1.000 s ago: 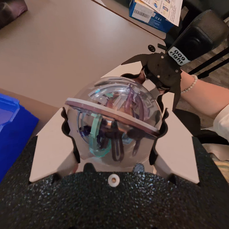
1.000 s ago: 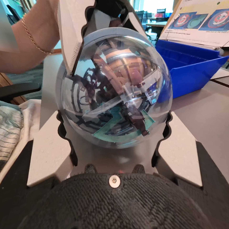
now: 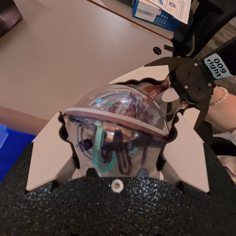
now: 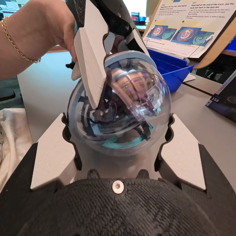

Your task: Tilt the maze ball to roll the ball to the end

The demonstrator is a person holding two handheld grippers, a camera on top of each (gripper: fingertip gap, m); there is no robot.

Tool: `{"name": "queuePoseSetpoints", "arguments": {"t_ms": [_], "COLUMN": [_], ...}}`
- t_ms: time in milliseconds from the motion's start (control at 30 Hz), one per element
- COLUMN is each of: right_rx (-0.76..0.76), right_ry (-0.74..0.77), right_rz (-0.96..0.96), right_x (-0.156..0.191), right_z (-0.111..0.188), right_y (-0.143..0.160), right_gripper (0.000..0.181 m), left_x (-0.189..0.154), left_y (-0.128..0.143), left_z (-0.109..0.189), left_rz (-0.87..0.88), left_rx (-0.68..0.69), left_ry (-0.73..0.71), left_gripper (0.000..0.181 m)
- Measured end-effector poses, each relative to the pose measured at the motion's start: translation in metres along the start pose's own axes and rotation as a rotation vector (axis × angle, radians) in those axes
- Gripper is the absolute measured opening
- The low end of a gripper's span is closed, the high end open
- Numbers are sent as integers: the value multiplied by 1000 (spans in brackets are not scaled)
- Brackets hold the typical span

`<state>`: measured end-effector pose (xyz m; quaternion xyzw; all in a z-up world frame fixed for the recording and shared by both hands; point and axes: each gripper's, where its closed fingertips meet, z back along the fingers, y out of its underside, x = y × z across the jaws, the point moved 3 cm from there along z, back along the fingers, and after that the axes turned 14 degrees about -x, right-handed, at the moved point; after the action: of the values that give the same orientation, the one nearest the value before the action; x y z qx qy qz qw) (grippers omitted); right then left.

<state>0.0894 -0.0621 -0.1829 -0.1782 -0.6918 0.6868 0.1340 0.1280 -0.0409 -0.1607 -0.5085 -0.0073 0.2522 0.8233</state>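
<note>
The left claw is gripping the maze ball, its two white fingers pressing against opposite sides of the clear sphere right at the pale seam ring, which is running tilted across the view. The right claw is clamping the same maze ball from another side, its dark wavy pads touching the shell left and right (so both claws are pinching one sphere between them). In the right wrist view the left claw is reaching down from above, one white finger lying over the upper left of the sphere. Inside the shell, teal and purple track pieces are crossing each other; the small steel ball is too hard to pick out.

The maze ball is sitting low over the grey worktop; whether it is touching the surface cannot be told. A person's hand wearing a gold chain bracelet is holding the left claw, and a wrist with a pearl bracelet is showing behind the right one. Beyond, a blue bin is standing near an instruction sheet propped on a board, and a blue box is lying at the far edge of the worktop.
</note>
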Motion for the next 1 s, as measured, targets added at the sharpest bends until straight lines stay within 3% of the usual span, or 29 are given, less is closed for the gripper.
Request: {"name": "queuePoseSetpoints", "arguments": {"t_ms": [133, 333, 500, 1000], "right_rx": [2, -13, -39, -99], "right_ry": [-7, 21, 34, 62], "right_rz": [-19, 109, 61, -72], "right_x": [0, 1, -6, -20], "right_z": [4, 2, 4, 24], "right_y": [2, -12, -14, -3], "right_gripper": [146, 143, 145, 145], "left_x": [0, -2, -5, -9], "left_y": [1, -1, -6, -18], "left_z": [0, -7, -19, -35], "left_rz": [2, -27, -28, -74], "left_rx": [45, 122, 141, -44], "left_ry": [-33, -28, -5, 36], "left_gripper": [158, 158, 158, 155]}}
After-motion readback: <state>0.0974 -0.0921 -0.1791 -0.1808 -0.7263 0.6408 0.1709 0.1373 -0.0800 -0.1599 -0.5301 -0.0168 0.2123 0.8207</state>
